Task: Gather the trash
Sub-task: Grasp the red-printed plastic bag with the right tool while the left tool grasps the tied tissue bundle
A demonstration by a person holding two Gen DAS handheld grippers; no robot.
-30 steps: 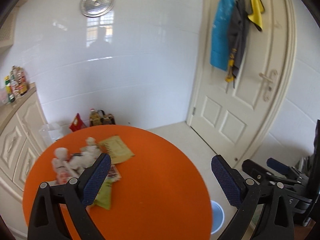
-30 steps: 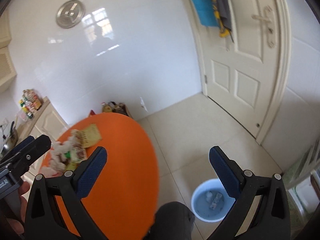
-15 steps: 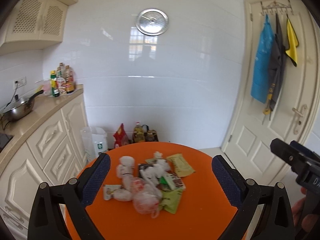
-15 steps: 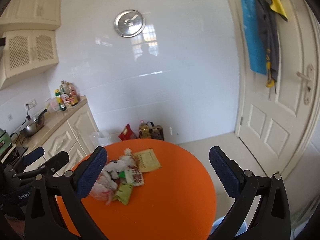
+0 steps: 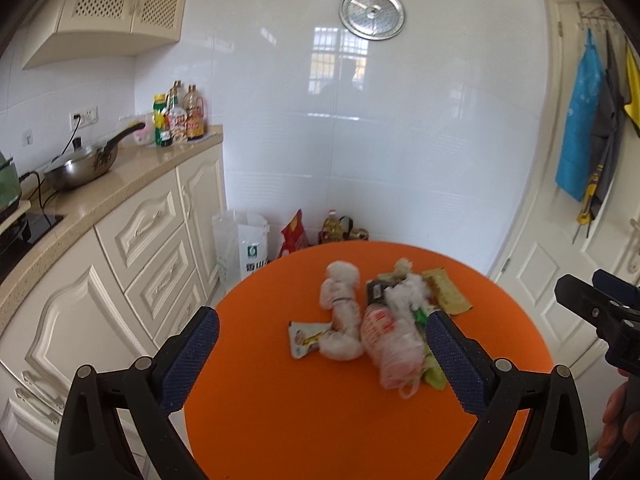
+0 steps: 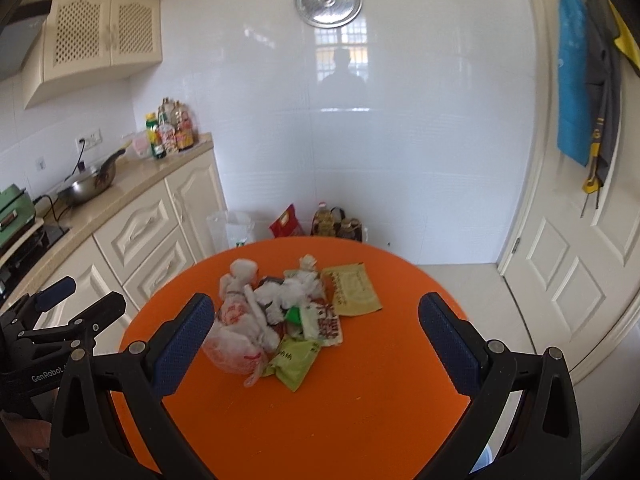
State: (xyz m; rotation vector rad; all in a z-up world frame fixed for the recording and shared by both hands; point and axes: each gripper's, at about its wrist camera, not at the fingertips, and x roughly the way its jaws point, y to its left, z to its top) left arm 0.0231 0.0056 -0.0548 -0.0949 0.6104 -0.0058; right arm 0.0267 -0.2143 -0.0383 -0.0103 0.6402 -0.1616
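On the round orange counter (image 6: 360,420), a heap of trash (image 6: 288,316) sits toward the far half, nearer the tall cabinet side than the door. Going left to right from that heap: its left end is a white tissue wad (image 5: 340,276) and a clear plastic bag (image 5: 390,340) with red print, then crumpled white paper, then a green packet (image 6: 294,362) at the near edge, and at the right end a flat yellow packet (image 6: 354,288).

Left of the heap, the left hand-held gripper (image 5: 320,360) is released, jaws wide, empty, with the plastic bag just ahead toward its right finger. Right of it, the right hand-held gripper (image 6: 316,344) is likewise released and empty, the heap straight ahead toward its left finger.

Both seem about equally near. The heap's long axis runs roughly across both views, from tissue wad to yellow packet, so I'd judge each side takes its own end.
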